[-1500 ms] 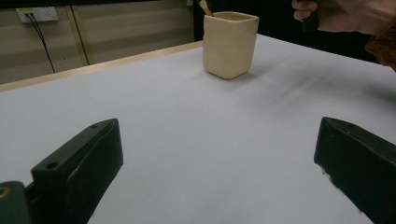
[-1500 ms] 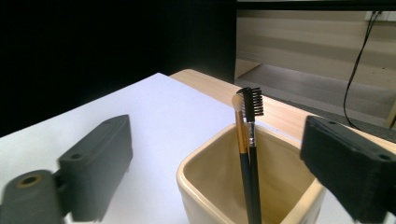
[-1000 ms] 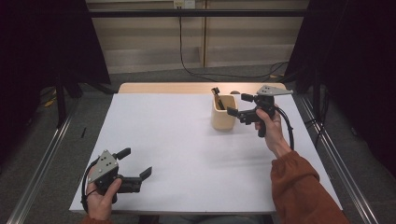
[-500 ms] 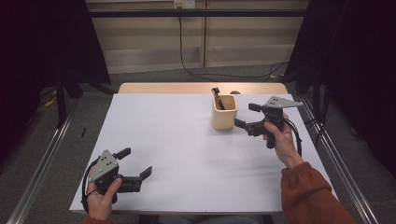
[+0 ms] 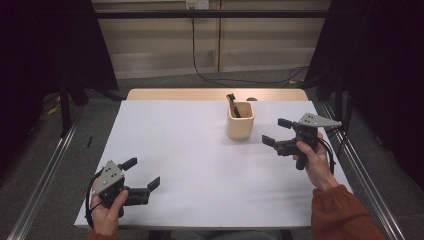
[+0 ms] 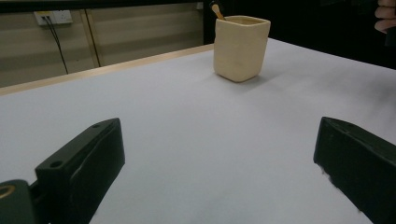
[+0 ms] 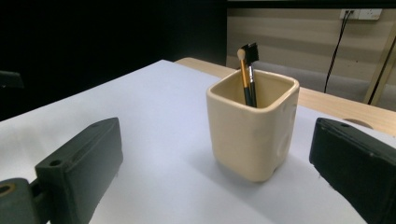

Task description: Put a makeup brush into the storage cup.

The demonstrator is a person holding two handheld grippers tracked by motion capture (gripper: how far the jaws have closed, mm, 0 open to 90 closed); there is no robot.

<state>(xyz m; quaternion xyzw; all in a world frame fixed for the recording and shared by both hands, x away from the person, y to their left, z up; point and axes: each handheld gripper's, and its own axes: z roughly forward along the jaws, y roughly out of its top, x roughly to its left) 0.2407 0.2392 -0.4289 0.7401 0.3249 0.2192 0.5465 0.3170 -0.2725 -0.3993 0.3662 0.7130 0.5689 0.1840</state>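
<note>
**A:** Looks like the step after a drop-off. Cream square cup standing upright toward the far right of the white table, just short of the bare wooden strip at the far edge. Two makeup brushes inside, handles down, heads up above the rim.

**B:** Agreed. Worth noting the lean: long axes close to vertical but tipped toward the far left corner of the cup as seen from above, heads resting against that corner. Probably just settled where the wall caught them.

**A:** Right gripper hovering just right of the cup, clear of it, jaws spread wide with nothing between. In the right gripper view, the cup framed between the two black jaws, not touched by either.

**B:** Seems a sensible hold: open and level with the cup's side, so no snagging on the brush heads. Pointing left, straight at the cup.

**A:** Left gripper parked at the near left corner, well apart from everything, also wide open and empty. From the left gripper view, only bare table ahead and the cup far off.

**B:** Likely idle there to stay out of the way. One brush tip just visible over the rim from that side.
</note>
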